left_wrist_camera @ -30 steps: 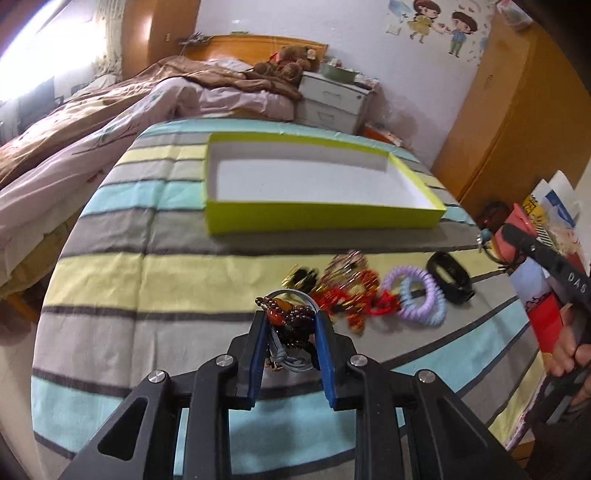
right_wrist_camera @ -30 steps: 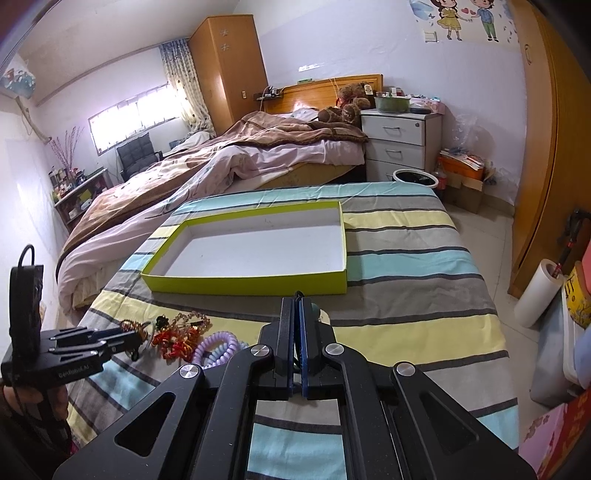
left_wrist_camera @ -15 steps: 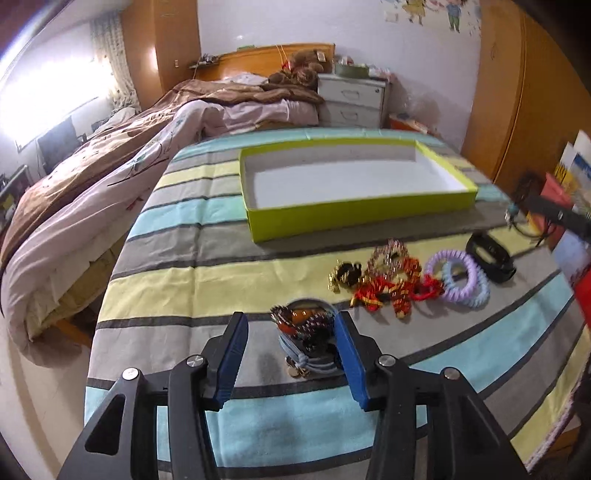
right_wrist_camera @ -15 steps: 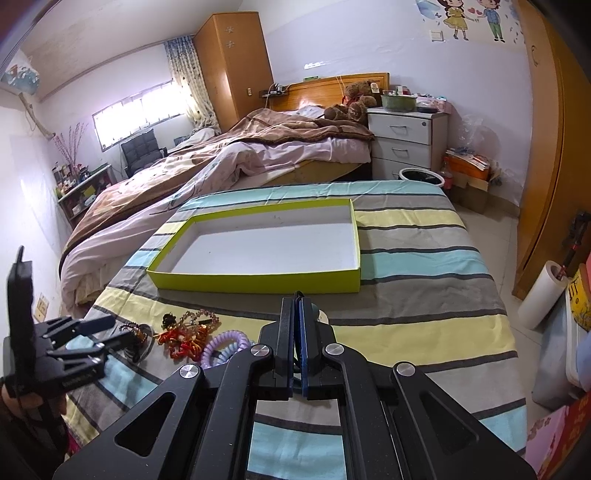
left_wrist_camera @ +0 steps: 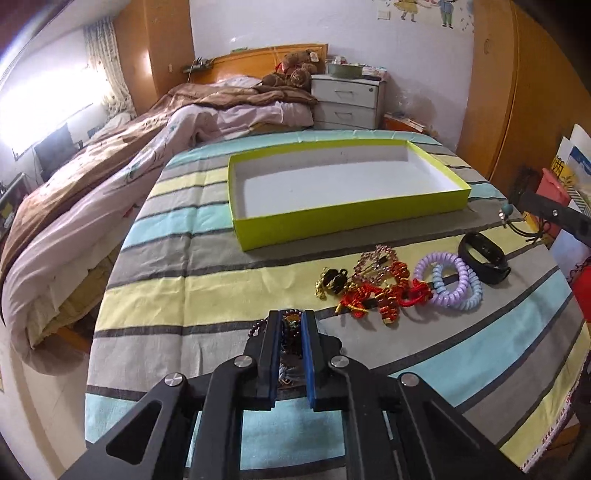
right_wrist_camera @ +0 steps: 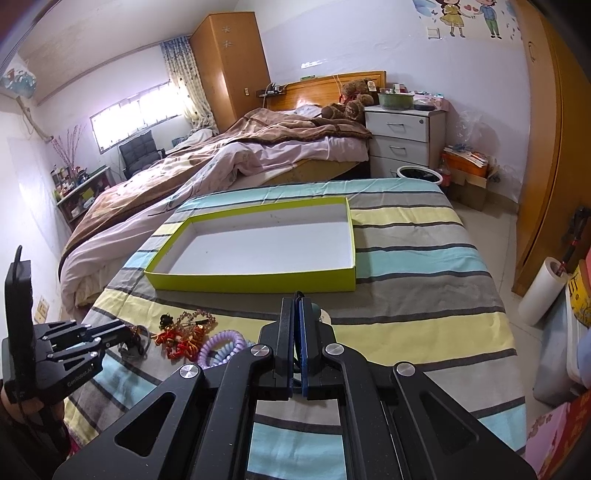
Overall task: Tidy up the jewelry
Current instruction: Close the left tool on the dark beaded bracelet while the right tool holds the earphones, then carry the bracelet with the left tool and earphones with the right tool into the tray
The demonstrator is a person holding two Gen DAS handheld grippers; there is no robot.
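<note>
Home bedroom. Unmade bed (right_wrist_camera: 229,166) with wooden headboard (right_wrist_camera: 325,86), teddy bear (right_wrist_camera: 351,103), white drawer nightstand (right_wrist_camera: 402,136), wardrobe (right_wrist_camera: 229,66). Curtained window (right_wrist_camera: 147,110), cartoon wall stickers (right_wrist_camera: 469,16), striped bedsheet (right_wrist_camera: 424,295) up front.

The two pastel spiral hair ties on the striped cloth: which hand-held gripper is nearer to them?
Right. The right hand-held gripper hangs just beside the pastel spiral hair ties. The left hand-held gripper is beyond the red knotted jewelry, shut on a dark beaded bracelet.

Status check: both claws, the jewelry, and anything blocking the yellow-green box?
Left claw just closed on the bead bracelets. Right claw shut, pinching a black cord. Box empty, path clear.
</note>
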